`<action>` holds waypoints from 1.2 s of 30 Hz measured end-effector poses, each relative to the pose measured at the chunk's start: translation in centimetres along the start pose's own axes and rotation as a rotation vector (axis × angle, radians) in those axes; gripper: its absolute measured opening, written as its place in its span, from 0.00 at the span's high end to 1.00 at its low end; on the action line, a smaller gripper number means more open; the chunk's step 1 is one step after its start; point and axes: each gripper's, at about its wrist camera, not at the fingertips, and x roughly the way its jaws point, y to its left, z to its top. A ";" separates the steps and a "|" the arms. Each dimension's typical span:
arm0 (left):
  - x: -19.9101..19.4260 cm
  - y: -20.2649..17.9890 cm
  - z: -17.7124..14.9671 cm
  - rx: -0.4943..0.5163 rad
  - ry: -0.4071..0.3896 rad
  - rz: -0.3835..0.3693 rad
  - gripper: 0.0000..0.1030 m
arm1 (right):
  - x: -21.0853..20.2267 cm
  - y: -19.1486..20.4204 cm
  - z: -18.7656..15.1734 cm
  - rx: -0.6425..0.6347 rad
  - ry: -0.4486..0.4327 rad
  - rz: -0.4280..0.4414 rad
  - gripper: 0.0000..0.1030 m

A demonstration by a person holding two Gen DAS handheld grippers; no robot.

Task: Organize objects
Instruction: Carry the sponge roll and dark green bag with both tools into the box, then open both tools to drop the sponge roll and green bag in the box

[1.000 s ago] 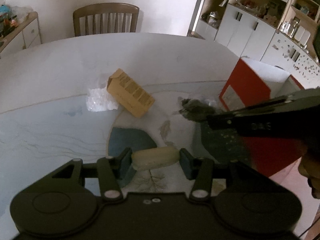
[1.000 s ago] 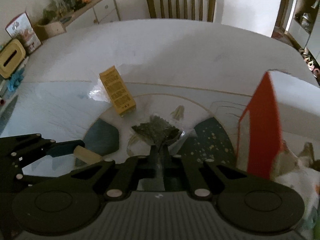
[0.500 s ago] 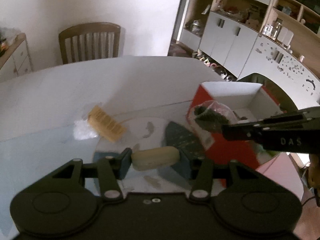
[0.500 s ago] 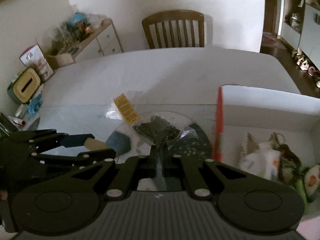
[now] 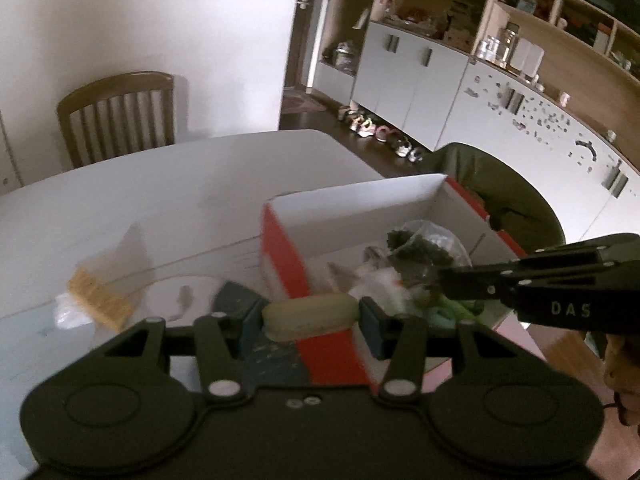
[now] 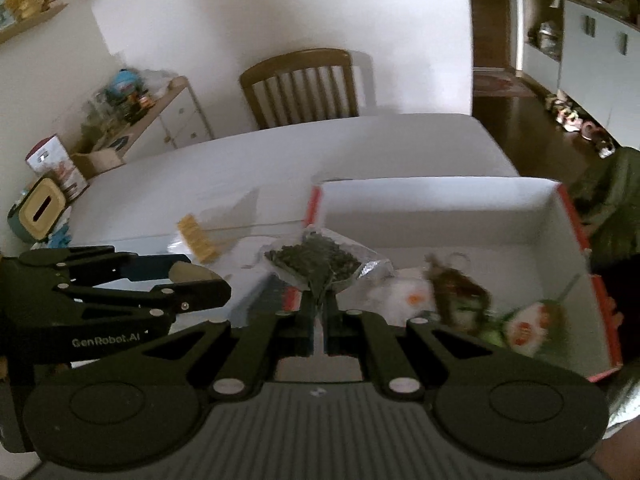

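A clear bag (image 6: pixel 316 258) of dark dried leaves hangs pinched by its lower corner in the right gripper (image 6: pixel 319 312), whose fingers are pressed together on the plastic; it is held above the near-left corner of the open box (image 6: pixel 440 200). From the left wrist camera the same bag (image 5: pixel 424 246) sits over the box's interior. The left gripper (image 5: pixel 310 314) is clamped end to end on a pale oval bar (image 5: pixel 310 311), carried above the box's red side wall (image 5: pixel 288 256). In the right camera the bar (image 6: pixel 188 271) shows only as a light tip between the left gripper's fingers, raised over the table.

Inside the red-and-white box lie a white packet with orange print (image 6: pixel 404 296), a brown bundle (image 6: pixel 456 288) and other wrapped items, too blurred to name.

On the white table (image 6: pixel 320 148), left of the box, a yellow carton (image 6: pixel 198 238) rests apart from both tools, with a crumpled clear wrapper (image 5: pixel 70 312) just beside it. A wooden chair (image 6: pixel 300 86) stands at the far edge of the table.
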 end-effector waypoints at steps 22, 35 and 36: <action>11.3 -11.1 1.7 0.084 0.176 -0.012 0.51 | 3.0 -14.2 0.3 -0.042 0.059 -0.093 0.97; 16.6 -12.5 1.5 0.050 0.348 0.018 0.51 | 7.6 -16.4 0.0 -0.070 0.168 -0.074 0.96; 16.9 -12.5 1.4 0.042 0.362 0.020 0.51 | 7.8 -16.4 -0.1 -0.071 0.177 -0.069 0.96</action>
